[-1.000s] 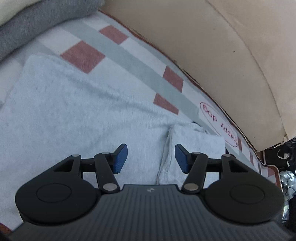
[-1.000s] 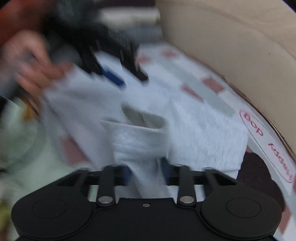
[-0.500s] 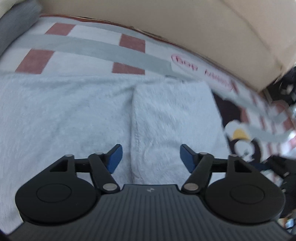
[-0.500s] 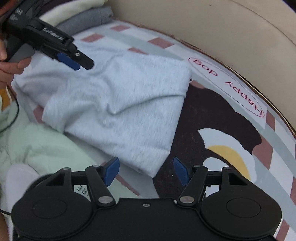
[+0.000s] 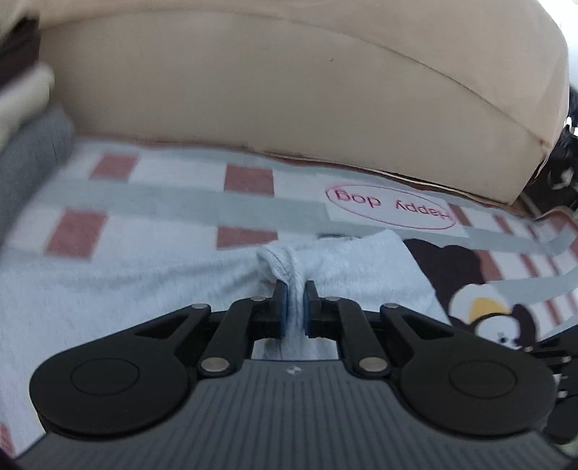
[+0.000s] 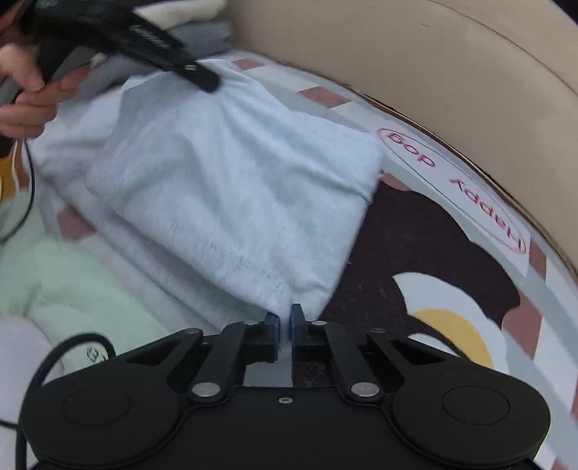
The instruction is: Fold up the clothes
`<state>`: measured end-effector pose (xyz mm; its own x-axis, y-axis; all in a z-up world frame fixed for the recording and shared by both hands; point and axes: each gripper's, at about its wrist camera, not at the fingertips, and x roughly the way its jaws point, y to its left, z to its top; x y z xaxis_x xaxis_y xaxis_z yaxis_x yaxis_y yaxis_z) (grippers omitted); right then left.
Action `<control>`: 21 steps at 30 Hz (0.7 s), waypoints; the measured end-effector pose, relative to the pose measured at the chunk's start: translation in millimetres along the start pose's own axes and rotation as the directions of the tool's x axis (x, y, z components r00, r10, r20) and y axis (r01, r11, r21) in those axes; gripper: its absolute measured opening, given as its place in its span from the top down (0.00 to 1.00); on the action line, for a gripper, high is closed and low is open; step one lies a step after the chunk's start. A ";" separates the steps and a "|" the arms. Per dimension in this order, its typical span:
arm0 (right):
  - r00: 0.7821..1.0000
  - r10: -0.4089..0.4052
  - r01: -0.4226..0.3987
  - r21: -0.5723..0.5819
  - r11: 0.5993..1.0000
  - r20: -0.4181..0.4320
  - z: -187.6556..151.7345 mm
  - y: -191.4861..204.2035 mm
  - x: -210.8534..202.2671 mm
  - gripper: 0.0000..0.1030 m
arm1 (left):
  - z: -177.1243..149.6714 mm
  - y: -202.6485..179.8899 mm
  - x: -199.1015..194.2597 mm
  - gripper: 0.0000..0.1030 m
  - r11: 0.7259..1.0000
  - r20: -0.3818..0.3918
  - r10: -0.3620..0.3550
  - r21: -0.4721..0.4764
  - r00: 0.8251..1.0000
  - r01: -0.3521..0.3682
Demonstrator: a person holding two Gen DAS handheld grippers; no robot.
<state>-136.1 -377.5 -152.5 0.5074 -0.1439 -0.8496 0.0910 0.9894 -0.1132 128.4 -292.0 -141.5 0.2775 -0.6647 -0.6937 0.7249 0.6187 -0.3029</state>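
While a pale blue garment (image 6: 231,188) lies partly folded on a patterned blanket (image 6: 426,231), two hand-held grippers pinch it at opposite ends. The left gripper (image 5: 295,289), whose jaws have just been closing, is clenched on a bunched, hemmed edge of the cloth, which rises in a ridge between the blue pads (image 5: 282,307) and spreads out flat to either side. The right gripper (image 6: 285,318), its jaws likewise just closed, grasps the nearest corner of the folded layer, with a thin strip of the fabric caught between its pads (image 6: 275,327). Seen from the right wrist, the left gripper (image 6: 211,81) reaches in from the upper left, held by a person's hand (image 6: 25,90), and its tip meets the far edge of the garment, from which creases run across the cloth towards the near corner.

The blanket carries a checked border of reddish squares and grey bands, a white oval label (image 5: 390,208) reading "Happy dog", and a cartoon figure in dark brown, white and yellow (image 6: 448,325) just beside the garment's right edge. A beige cushioned backrest (image 5: 289,90) curves behind the blanket. At the far left, grey and cream folded clothes (image 6: 202,27) sit stacked near the backrest. A mint-green cloth (image 6: 72,282) lies by the garment's near left side, and a black cable (image 6: 72,347) loops over it.
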 end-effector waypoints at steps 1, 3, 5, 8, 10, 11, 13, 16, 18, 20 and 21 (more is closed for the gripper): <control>1.000 0.003 -0.003 0.012 1.000 0.001 -0.6 -2.0 -0.8 0.96 | -3.7 6.7 7.9 0.90 1.000 -0.049 0.008 -0.030 0.999 -0.009; 1.000 0.003 -0.003 0.022 1.000 0.002 -2.1 -3.6 -1.2 0.96 | -12.2 14.7 18.7 0.88 0.997 -0.107 0.047 -0.051 0.993 -0.053; 1.000 0.004 -0.004 0.009 1.000 -0.010 -1.9 -0.4 -1.1 0.95 | -14.7 17.8 19.0 0.87 0.996 -0.110 0.074 -0.046 0.991 -0.080; 0.999 0.002 -0.003 -0.020 1.000 -0.032 -0.8 5.5 -2.0 0.95 | -9.9 15.9 12.9 0.84 0.970 -0.073 0.243 0.009 0.967 -0.243; 0.998 0.000 -0.002 -0.032 0.999 -0.057 -1.0 6.7 -1.8 0.95 | -8.0 18.7 5.6 0.86 0.943 -0.057 0.332 0.032 0.942 -0.330; 0.998 0.002 -0.003 -0.029 1.000 -0.066 -1.0 6.1 -2.2 0.95 | -7.7 23.1 0.7 0.85 0.941 -0.065 0.337 0.026 0.939 -0.336; 0.998 0.012 -0.013 -0.015 1.000 -0.068 -0.4 4.6 -5.0 0.95 | -9.7 39.6 -10.6 0.69 0.979 -0.141 0.170 -0.088 0.975 -0.183; 0.998 0.043 -0.042 0.022 0.999 -0.044 -0.8 2.1 -8.5 0.87 | -24.9 45.5 -19.6 0.55 0.977 -0.252 -0.062 -0.213 0.966 0.007; 0.997 0.061 -0.059 0.056 0.997 -0.036 -4.0 -0.2 -7.0 0.81 | -36.5 37.4 -22.4 0.52 0.970 -0.302 -0.157 -0.224 0.940 0.090; 0.997 0.071 -0.068 0.081 0.994 -0.034 -5.8 0.7 -3.0 0.64 | -43.6 21.7 -18.6 0.43 0.979 -0.346 -0.155 -0.178 0.925 0.098; 0.997 0.075 -0.072 0.093 0.993 -0.033 -6.7 1.4 -0.9 0.62 | -47.4 12.9 -15.1 0.36 0.987 -0.370 -0.131 -0.139 0.920 0.085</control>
<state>-142.1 -375.9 -155.4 0.4843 -0.0684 -0.8723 0.1337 0.9910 -0.0035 103.7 -254.2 -165.8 -0.0730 -0.5376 -0.8400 0.6514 0.6121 -0.4484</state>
